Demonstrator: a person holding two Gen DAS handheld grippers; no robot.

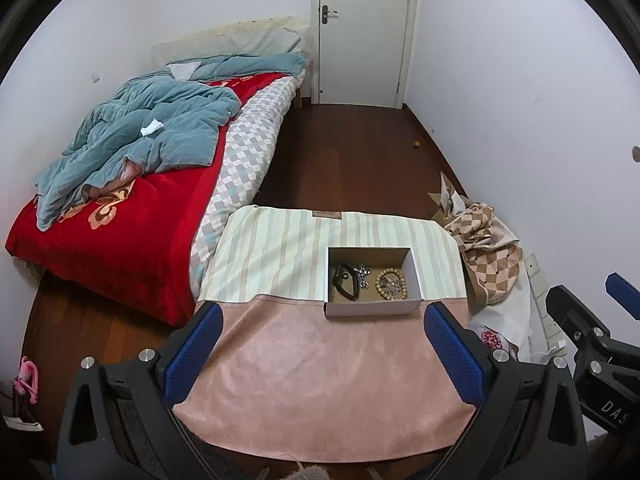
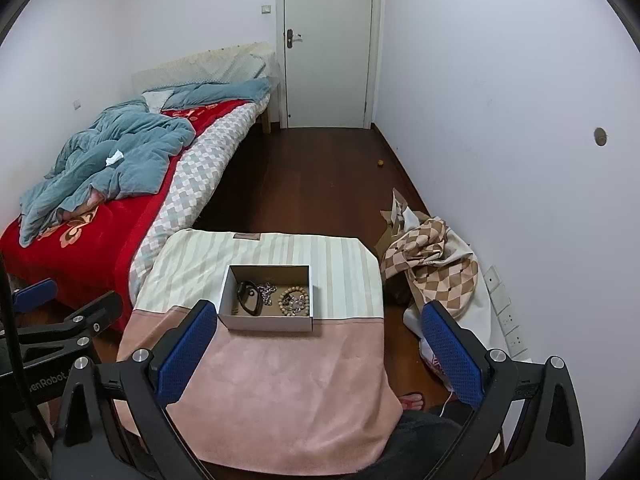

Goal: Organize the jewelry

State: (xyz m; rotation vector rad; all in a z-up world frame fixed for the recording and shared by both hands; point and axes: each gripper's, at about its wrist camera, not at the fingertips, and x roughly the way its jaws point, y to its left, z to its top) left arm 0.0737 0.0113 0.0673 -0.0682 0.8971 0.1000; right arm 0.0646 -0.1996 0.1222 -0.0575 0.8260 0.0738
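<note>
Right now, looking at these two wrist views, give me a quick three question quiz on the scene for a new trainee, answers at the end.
1. True or false: the left gripper is shut on a bracelet.
2. Which piece lies furthest right inside the cardboard box? A) black band B) silver chain C) wooden bead bracelet
3. Fill in: the box sits where the striped cloth meets the ____ cloth.

Key
1. False: both it and the right gripper are open and empty.
2. C, the wooden bead bracelet; the black band is leftmost and the silver chain lies between.
3. Pink, the pink cloth.
</note>
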